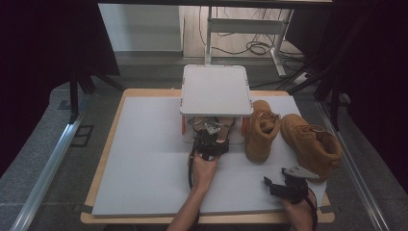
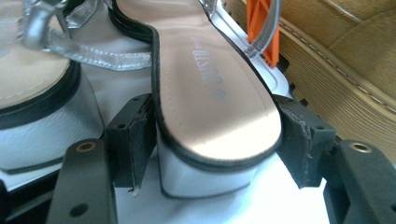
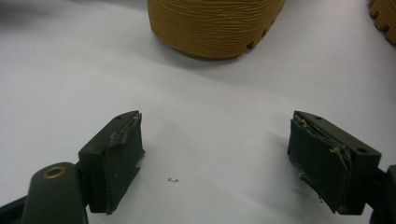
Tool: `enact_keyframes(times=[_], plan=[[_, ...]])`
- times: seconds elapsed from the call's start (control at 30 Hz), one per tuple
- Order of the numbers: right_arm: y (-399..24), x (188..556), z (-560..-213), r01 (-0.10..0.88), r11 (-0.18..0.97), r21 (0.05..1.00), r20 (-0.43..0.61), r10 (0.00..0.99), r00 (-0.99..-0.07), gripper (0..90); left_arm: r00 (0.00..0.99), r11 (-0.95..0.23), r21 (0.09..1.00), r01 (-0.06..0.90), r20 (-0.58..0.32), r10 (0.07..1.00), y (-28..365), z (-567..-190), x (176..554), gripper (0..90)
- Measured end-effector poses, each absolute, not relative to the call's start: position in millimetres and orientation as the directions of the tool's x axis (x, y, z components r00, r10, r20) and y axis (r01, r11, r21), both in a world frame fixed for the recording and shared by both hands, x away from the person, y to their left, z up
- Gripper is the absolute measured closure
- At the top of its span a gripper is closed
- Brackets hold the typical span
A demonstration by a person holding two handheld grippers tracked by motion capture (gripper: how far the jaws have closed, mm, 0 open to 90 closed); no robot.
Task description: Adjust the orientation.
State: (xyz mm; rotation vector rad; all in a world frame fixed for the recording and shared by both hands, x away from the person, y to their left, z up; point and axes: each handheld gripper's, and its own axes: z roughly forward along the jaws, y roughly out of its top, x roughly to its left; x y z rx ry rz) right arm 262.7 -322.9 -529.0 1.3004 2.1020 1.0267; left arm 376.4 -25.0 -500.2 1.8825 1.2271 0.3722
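surface (image 1: 144, 159): we see one white board, carrying everything; the right gripper rests low over its near right corner.
rack (image 1: 216, 89): one white shelf stand with orange side clips, straight ahead of the left gripper; its top shelf is bare and the sandals sit on the level beneath.
boots (image 1: 310, 144): we count two tan ankle boots, just right of the left gripper and ahead of the right gripper; stiff ribbed soles, and we judge them the heaviest items here.
sandals (image 2: 219, 88): we count two block-heeled sandals with silver straps, side by side. One has its heel between the left gripper's jaws; the other lies just left of it.
handling: we judge the sandal light, with a rigid white heel block and a smooth insole that could slip; the straps are thin and floppy, poor to pull on. The sides of the heel block are the place to hold.
left gripper (image 2: 215, 140): jaws closed against both sides of the sandal's heel, pinching it.
right gripper (image 3: 217, 158): jaws spread wide, with nothing between them.
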Motion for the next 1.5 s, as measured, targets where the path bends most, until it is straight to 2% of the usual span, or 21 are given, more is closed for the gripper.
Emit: enact_keyframes(times=[0.3, 0.6, 0.73, 0.97, 1.27, 1.5], plan=[[-322.8, 262.7, -529.0, 0.551, 0.274, 0.789, 0.001, 0.895, -0.446, 18.0, 0.521, -0.168, 0.797, 0.581, -0.205, 0.829, -11.2, -495.0, 361.9, 31.9], [-322.8, 262.7, -529.0, 0.551, 0.274, 0.789, 0.001, 0.895, -0.446, 18.0, 0.551, -0.178, 0.8, 0.574, -0.217, 0.806, 1.3, -494.4, 352.1, 39.2], [-322.7, 262.7, -529.0, 0.551, 0.273, 0.789, 0.001, 0.895, -0.445, 18.0, 0.561, -0.206, 0.794, 0.572, -0.196, 0.804, 2.1, -496.6, 347.6, 41.7], [-322.6, 262.7, -529.1, 0.55, 0.272, 0.79, 0.0, 0.896, -0.444, 18.0, 0.58, -0.216, 0.801, 0.559, -0.191, 0.792, 5.2, -499.1, 339.8, 59.0], [-322.6, 262.7, -529.2, 0.55, 0.272, 0.79, 0.001, 0.896, -0.444, 18.0, 0.603, -0.288, 0.807, 0.515, -0.104, 0.791, -0.2, -498.1, 335.1, 80.7], [-322.7, 262.7, -529.0, 0.551, 0.274, 0.789, 0.0, 0.895, -0.446, 18.0, 0.606, -0.308, 0.805, 0.506, -0.078, 0.792, -3.8, -499.1, 338.2, 89.1]])
